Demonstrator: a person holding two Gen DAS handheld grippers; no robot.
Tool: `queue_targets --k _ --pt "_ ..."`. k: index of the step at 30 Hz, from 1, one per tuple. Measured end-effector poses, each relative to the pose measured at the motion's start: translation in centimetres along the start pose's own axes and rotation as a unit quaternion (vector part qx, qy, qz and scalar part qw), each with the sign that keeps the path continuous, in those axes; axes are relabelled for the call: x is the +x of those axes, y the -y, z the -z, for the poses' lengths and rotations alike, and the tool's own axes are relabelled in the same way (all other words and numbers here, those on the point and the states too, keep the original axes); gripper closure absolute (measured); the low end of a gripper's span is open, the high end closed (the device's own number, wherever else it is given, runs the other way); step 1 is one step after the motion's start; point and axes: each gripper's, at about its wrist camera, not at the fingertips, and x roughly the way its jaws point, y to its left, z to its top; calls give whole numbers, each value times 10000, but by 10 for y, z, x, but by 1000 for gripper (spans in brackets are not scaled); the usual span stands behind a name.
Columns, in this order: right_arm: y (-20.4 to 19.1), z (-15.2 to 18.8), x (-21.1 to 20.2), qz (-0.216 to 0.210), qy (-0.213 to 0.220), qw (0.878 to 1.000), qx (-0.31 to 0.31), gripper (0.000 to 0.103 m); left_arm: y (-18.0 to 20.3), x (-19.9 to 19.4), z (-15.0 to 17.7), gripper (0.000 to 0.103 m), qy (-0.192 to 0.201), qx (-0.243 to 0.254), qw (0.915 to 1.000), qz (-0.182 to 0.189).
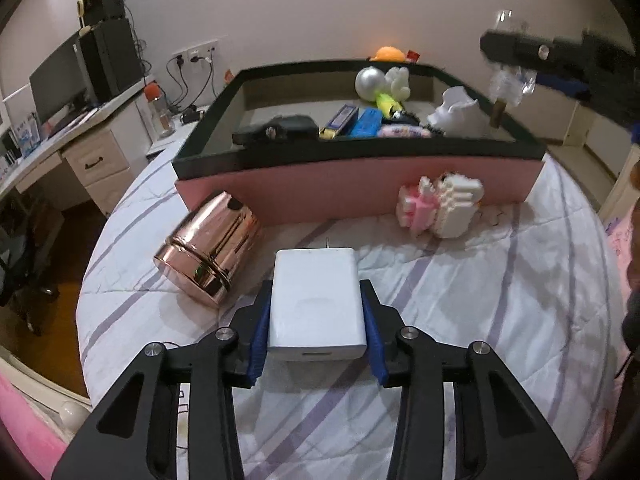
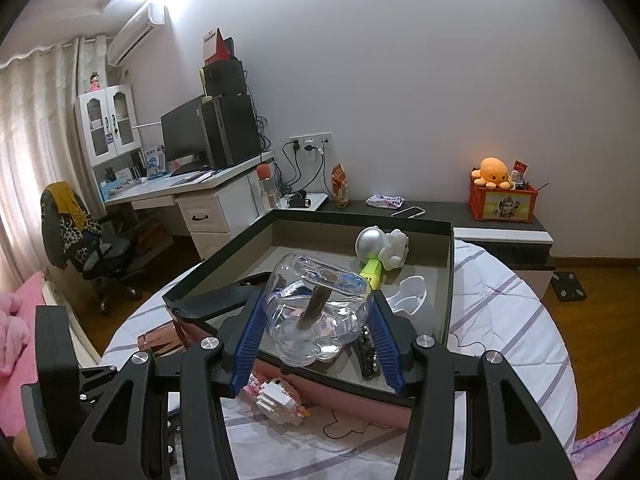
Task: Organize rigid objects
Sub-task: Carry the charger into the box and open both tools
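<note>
Already the pink-sided, black-rimmed box upper-centre holds several items; left fingers clench a white rectangular charger, right fingers grasp a clear glass bottle, while a rose-gold metal cup and pink-and-white brick figure wait on the bed.

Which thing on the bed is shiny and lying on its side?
The copper-coloured metal cup, tipped over left of the white charger; the block toy isn't shiny.

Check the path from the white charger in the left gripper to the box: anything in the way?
Only the box's pink front wall stands between the white charger and the inside. The copper cup lies left and the block toy right, both off the straight line.
</note>
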Motion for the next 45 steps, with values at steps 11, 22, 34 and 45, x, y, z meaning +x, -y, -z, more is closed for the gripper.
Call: queue_targets --k 11,22,34,45 --pt "-2 -8 -2 74 48 9999 -60 50 -25 -45 -53 62 821 -95 9966 -6" --pt "20 -11 37 353 -304 9989 -3 50 -11 7 -131 62 725 208 9964 395" --pt "42 -3 67 464 -659 9966 163 49 2 52 -133 41 436 315 9981 305" --pt "25 -12 8 681 -46 9974 211 23 -33 -41 -96 4 1302 -29 9915 -55"
